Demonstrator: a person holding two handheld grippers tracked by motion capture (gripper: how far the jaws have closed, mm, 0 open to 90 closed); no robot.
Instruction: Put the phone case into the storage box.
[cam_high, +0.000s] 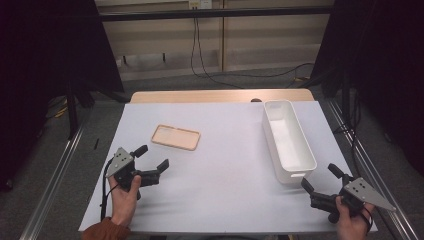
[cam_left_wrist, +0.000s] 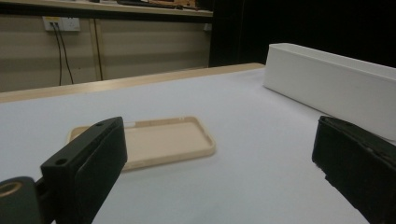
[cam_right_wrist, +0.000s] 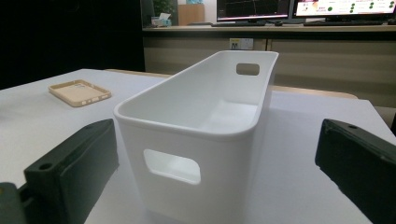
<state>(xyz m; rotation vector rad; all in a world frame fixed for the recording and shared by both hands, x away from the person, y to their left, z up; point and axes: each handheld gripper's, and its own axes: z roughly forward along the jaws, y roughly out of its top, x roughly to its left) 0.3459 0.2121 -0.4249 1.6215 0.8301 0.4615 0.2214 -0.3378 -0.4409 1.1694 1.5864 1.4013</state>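
I have the left gripper (cam_high: 152, 157) low over the near left part of the white table (cam_high: 220, 165), its jaws spread wide with nothing between them. In its own view the jaws frame the tan phone case (cam_left_wrist: 149, 142), which lies flat just ahead, open side up. From the high view the case (cam_high: 176, 137) sits left of centre, a little beyond that gripper and apart from it. My right gripper (cam_high: 320, 177) is at the near right corner, also released, jaws wide and holding nothing. It points at the near short end of the white bin (cam_high: 289, 141), which stands upright along the right side of the table, its long axis running away from me. In the right gripper view the bin (cam_right_wrist: 196, 135) stands between the two jaws and close ahead; I can see a handle slot cut in the near end wall and another in the far end wall, and the inside looks bare. The same view shows the case (cam_right_wrist: 80, 92) farther off at left, well apart from the bin. My hands grip both tools from below.
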